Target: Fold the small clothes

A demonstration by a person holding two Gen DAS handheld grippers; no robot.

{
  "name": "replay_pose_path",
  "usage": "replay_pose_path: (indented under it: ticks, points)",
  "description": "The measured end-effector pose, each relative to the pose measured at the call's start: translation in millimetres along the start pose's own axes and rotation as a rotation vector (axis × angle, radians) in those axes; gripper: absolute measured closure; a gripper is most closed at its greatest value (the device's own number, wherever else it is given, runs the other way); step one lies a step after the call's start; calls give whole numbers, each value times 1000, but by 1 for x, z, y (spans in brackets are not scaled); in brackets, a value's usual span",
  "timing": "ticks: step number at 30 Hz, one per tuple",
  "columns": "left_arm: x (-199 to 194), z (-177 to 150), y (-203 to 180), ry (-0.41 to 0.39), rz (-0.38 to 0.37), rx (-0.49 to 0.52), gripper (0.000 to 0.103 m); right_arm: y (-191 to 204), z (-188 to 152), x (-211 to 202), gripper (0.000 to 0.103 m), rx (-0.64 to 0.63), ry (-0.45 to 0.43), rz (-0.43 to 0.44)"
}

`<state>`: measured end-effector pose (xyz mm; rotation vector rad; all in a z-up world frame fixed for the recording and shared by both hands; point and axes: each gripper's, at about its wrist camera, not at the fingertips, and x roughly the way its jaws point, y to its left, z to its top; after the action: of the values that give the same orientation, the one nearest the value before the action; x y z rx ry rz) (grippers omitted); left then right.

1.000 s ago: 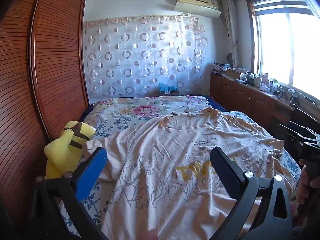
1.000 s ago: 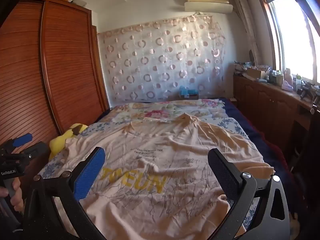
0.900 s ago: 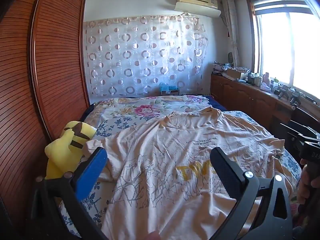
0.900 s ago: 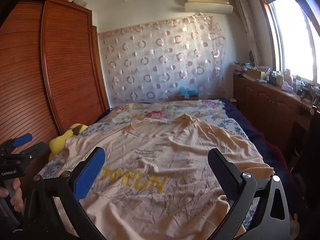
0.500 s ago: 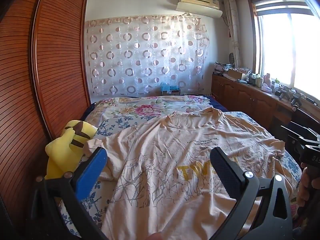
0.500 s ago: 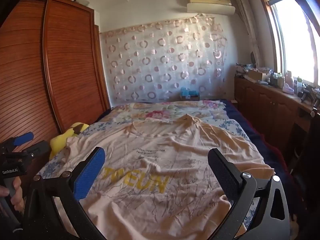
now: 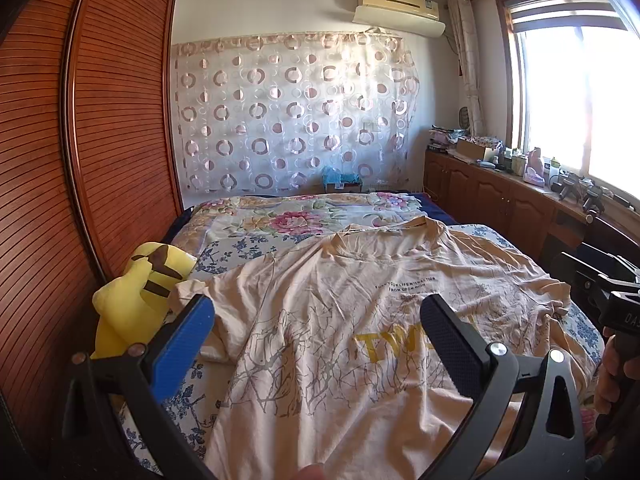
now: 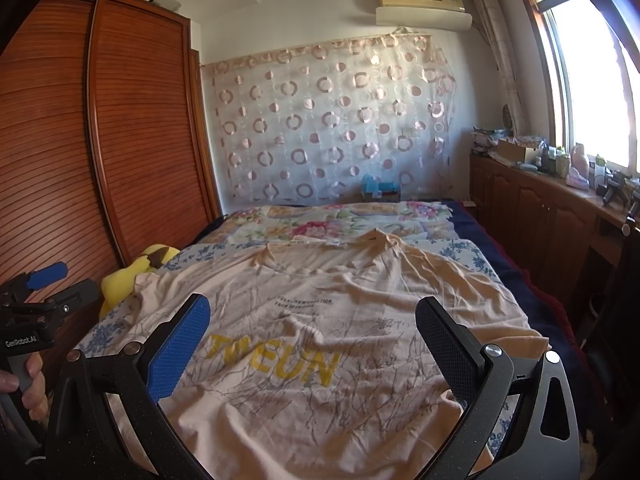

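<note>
A peach T-shirt (image 8: 344, 320) with yellow letters lies spread face up and wrinkled across the bed (image 8: 472, 252), collar toward the far curtain (image 8: 332, 120). The left gripper (image 7: 316, 344) and the right gripper (image 8: 312, 340) both hover above its near half, jaws released wide and grasping nothing. A yellow plush toy (image 7: 136, 300) sits beside the shirt's left sleeve, against the wardrobe (image 7: 112, 120).

My left gripper (image 7: 320, 344) has one blue pad and one black, as does my right gripper (image 8: 316, 340). The peach cotton T-shirt (image 8: 320, 320) bears yellow letters over grey branch lines. Beside it sits a yellow plush toy (image 7: 136, 300) with brown marks; beneath it, a blue-flowered white sheet (image 7: 236, 248).
</note>
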<state>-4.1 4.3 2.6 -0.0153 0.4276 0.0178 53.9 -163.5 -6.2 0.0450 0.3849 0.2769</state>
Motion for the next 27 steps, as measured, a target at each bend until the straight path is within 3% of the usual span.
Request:
replay_pose_path:
  ticks: [27]
  points:
    - [-3, 8, 1, -10, 4, 9, 0, 1, 1, -1, 0, 0, 0, 0]
